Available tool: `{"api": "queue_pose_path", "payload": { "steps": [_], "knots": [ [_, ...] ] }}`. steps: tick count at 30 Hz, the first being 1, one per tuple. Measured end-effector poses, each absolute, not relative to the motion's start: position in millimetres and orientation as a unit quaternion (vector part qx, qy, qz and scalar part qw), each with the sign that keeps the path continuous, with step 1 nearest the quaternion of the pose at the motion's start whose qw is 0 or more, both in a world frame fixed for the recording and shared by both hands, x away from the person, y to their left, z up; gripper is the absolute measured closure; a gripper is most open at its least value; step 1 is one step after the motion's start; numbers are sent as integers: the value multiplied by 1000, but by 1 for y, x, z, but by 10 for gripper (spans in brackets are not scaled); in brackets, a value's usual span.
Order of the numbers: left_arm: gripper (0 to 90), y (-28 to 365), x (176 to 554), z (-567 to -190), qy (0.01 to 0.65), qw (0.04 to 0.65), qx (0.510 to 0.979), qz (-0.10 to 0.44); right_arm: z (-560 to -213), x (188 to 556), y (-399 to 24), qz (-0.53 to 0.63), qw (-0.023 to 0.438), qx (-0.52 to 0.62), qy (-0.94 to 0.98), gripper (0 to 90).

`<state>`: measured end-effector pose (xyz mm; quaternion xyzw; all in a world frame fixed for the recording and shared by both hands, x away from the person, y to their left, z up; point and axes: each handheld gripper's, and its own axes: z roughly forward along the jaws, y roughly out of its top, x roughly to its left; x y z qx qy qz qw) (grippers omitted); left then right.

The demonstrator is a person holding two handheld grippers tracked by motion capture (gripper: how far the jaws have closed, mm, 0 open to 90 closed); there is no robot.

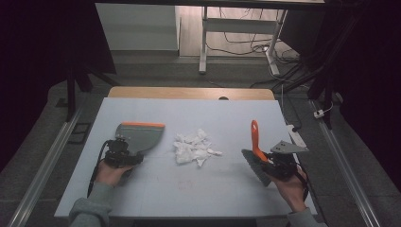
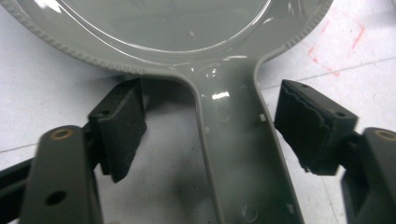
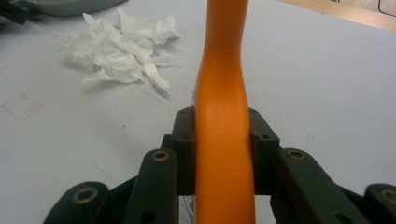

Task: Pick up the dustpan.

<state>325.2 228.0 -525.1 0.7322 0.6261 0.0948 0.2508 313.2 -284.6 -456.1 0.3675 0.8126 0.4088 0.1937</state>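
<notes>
The work in hand is a sweep-up: torn paper [image 1: 194,147] lies in a loose heap at mid-table [image 1: 142,198], between a grey dustpan [image 1: 142,135] to its left and a brush [image 1: 255,151] to its right.

The right gripper [image 1: 279,163] is clamped on the brush's orange handle [image 3: 223,140], both pads pressing its sides; the bristle head rests low, near the table, well apart from the paper.

The left gripper [image 1: 118,153] straddles the dustpan's handle [image 2: 238,154] with its jaws apart. Neither pad touches the handle yet; a gap shows on each side, wider on the left.

Judgement: the step is securing the dustpan. The next move calls for closing squarely on the handle, then setting the pan's lip just beside the heap before the brush comes across.
</notes>
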Motion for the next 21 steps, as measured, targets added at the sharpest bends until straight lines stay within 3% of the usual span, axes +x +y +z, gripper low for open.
{"api": "queue_pose_path", "payload": {
  "steps": [15, 21],
  "knots": [
    [425, 232, 328, -528, 628, 270, 724, 93, -456, 312, -283, 401, 203, 366, 815, 699],
    [559, 236, 327, -527, 623, 282, 724, 94, -457, 312, -284, 400, 204, 368, 815, 699]
  ]
}}
